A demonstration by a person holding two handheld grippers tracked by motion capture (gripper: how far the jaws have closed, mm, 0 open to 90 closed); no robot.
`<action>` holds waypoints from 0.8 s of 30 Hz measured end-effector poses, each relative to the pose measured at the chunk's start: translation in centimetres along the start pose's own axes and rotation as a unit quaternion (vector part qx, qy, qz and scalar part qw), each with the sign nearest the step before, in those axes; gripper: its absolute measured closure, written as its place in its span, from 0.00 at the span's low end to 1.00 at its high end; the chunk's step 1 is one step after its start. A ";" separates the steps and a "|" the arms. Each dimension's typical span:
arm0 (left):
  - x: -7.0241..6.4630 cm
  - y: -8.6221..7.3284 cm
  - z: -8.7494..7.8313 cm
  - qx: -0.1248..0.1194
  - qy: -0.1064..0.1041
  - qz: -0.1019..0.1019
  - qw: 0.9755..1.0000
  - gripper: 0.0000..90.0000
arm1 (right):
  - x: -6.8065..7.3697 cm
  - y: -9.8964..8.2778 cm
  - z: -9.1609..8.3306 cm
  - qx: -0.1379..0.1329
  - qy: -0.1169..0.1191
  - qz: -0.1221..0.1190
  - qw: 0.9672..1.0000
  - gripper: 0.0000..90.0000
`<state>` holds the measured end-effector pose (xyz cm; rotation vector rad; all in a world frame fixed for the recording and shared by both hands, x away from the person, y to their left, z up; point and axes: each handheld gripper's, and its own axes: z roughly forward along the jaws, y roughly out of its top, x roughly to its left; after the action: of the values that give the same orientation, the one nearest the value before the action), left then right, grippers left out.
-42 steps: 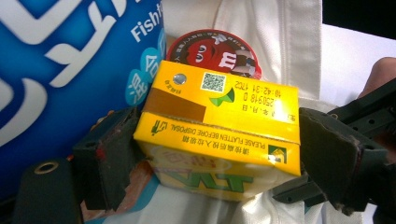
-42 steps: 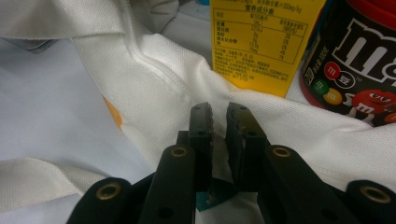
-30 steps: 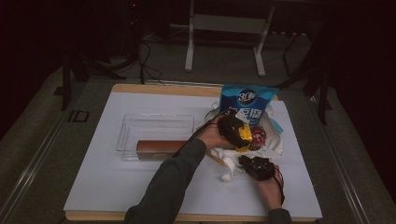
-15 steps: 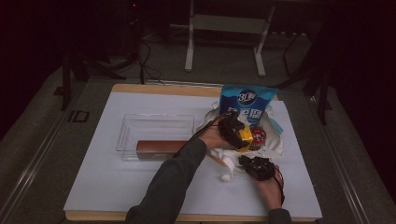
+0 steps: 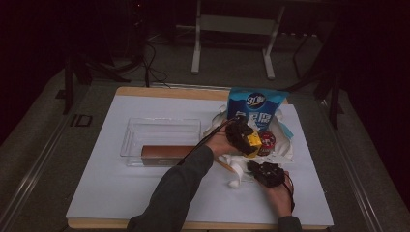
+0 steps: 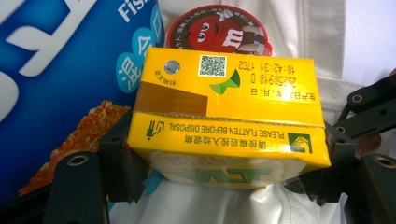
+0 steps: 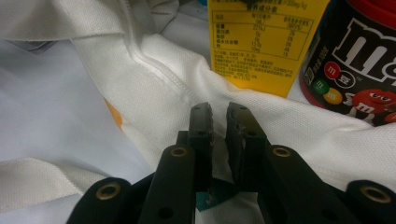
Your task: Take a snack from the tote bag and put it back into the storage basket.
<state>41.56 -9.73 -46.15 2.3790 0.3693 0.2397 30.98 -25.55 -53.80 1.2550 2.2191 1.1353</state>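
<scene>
A yellow drink carton (image 6: 229,107) lies sideways between the jaws of my left gripper (image 6: 224,158), which have just been closing and now press on both of its ends. In the high view this gripper (image 5: 249,140) holds the carton (image 5: 253,141) over a white cloth bag (image 5: 285,145). Just behind the carton stands a red-lidded M&M's can (image 6: 217,30). My right gripper (image 7: 219,116) is shut on a fold of the white bag (image 7: 163,70), in front of the carton (image 7: 261,42) and the can (image 7: 359,60). From above, the right gripper (image 5: 263,171) sits at the bag's near edge.
A blue snack bag (image 5: 256,108) stands on the cloth bag behind the carton. A clear plastic tray (image 5: 159,133) lies left of the hands, with a long brown box (image 5: 167,152) at its near side. All rest on a white mat (image 5: 121,193) over the wooden table.
</scene>
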 end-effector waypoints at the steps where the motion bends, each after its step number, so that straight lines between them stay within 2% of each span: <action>1: 0.0 0.0 -0.1 -0.002 0.001 -0.002 1.000 0.31 | 0.0 0.0 0.0 0.000 0.000 0.000 1.000 0.89; 9: 0.4 0.1 -1.6 -0.019 -0.003 -0.018 1.000 0.31 | 0.0 0.0 0.0 -0.001 -0.001 -0.002 1.000 0.89; 14: 0.3 0.3 -2.6 -0.027 0.003 -0.024 0.999 0.31 | 0.0 0.0 0.0 -0.001 -0.001 -0.001 1.000 0.89; 18: 0.3 0.4 -3.5 -0.025 0.008 -0.016 1.000 0.31 | 0.0 0.0 0.0 -0.001 -0.001 -0.003 1.000 0.89; 24: 0.6 0.3 -4.5 -0.028 0.012 -0.024 0.999 0.31 | 0.0 0.0 0.0 -0.001 -0.002 -0.003 1.000 0.89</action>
<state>40.95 -6.88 -42.59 2.3107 0.4244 0.2538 30.99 -25.55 -53.81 1.2477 2.2174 1.1325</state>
